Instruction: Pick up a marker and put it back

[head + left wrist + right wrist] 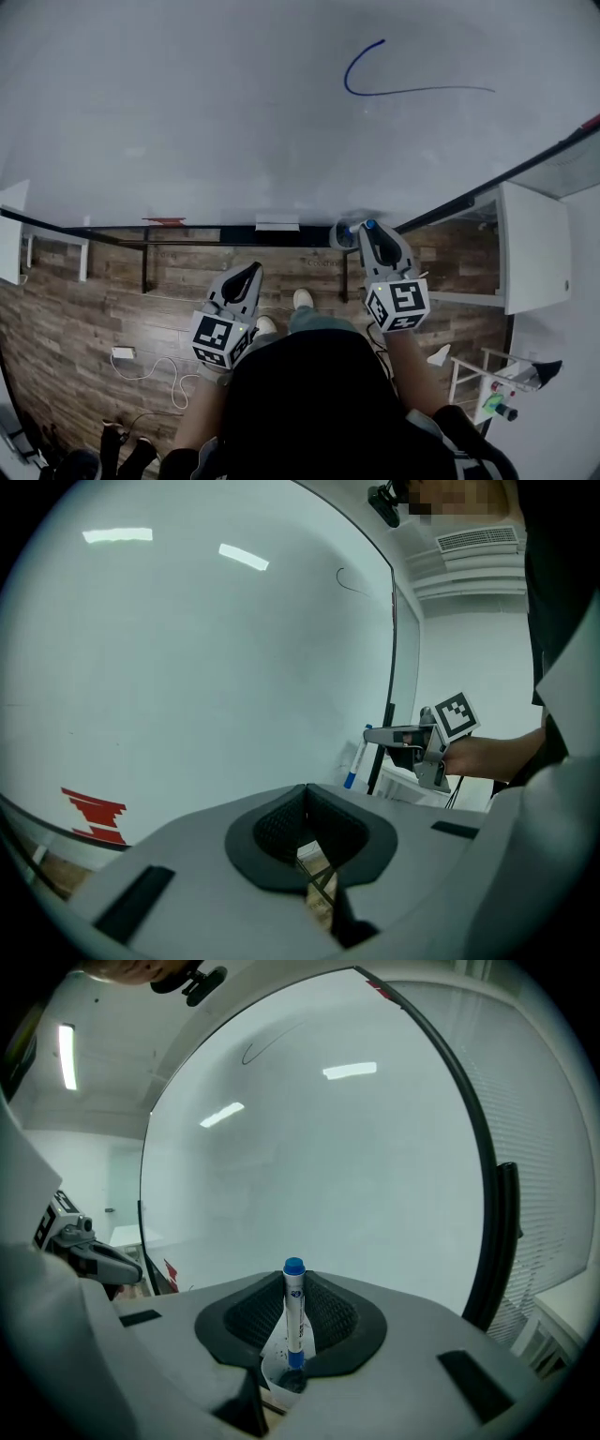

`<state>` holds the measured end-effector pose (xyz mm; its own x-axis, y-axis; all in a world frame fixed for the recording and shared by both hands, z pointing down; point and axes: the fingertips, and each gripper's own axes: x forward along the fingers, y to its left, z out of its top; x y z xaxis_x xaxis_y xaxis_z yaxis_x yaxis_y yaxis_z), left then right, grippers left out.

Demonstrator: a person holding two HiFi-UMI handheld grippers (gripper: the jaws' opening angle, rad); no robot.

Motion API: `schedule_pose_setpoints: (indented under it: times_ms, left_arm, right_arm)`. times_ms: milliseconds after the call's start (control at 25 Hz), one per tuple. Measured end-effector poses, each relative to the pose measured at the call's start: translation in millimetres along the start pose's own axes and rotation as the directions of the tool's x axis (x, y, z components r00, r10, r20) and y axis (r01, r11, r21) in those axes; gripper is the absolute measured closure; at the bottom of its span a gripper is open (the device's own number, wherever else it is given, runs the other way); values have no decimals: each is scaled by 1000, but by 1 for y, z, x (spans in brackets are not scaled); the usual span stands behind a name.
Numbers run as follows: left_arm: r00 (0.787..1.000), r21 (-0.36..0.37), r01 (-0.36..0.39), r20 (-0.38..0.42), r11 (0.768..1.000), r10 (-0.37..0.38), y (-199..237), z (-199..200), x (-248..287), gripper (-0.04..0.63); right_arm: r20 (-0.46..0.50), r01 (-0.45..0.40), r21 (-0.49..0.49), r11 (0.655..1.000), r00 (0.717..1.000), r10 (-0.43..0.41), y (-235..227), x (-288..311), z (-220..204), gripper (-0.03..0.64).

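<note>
The right gripper [292, 1288] has its jaws clenched on the marker [293, 1312], which stands upright between them with its blue cap on top. Its blue lower end sits at the mouth of a white cup [272, 1365]; whether it touches the cup cannot be told. In the head view this gripper [367, 232] reaches toward the bottom edge of the whiteboard [234, 112], right of the middle. The marker's blue tip [368, 226] shows just beside the cup [341, 234] there. The left gripper [306, 803] has its jaws closed together with nothing between them, only wooden floor showing through the gap below. It [251, 270] is held lower and to the left, over the wooden floor [94, 300], well apart from the right one. From the left gripper view the right gripper [375, 733] is seen side-on, with the marker [354, 761] hanging down from its jaws in front of the whiteboard [187, 667]. A blue curved line [375, 89] is drawn near the board's upper right. A white block [277, 223] lies on the ledge along the bottom edge, near its middle, with a red mark [164, 221] further left.
</note>
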<state>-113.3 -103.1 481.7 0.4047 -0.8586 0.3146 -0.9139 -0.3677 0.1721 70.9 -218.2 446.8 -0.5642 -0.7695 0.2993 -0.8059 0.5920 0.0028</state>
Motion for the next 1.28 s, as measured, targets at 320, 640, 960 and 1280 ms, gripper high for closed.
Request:
schedule_pose_setpoints:
  times_ms: [320,640,960,1280]
  left_arm:
    - [998,-26,-65,-10,998,65,18,-9,-8,575]
    - [996,-42,-92,-24,995,91,23,-18,-14,575]
    - [994,-53,-109,-37,993,107,25,-24,-20,575]
    - [993,-53,-116,-40,992,114,25,-26,-24,575]
  right_arm:
    - [-59,-62,-30,998,996,60,10,33,-26,525]
    - [-133,-94,-56,994,987,86,14,50,-55,525]
    - [-167,-103,-66,993,982,90,17,57,-70,525]
    - [-174,-99,-64,993,981,86,16,58,-70,523]
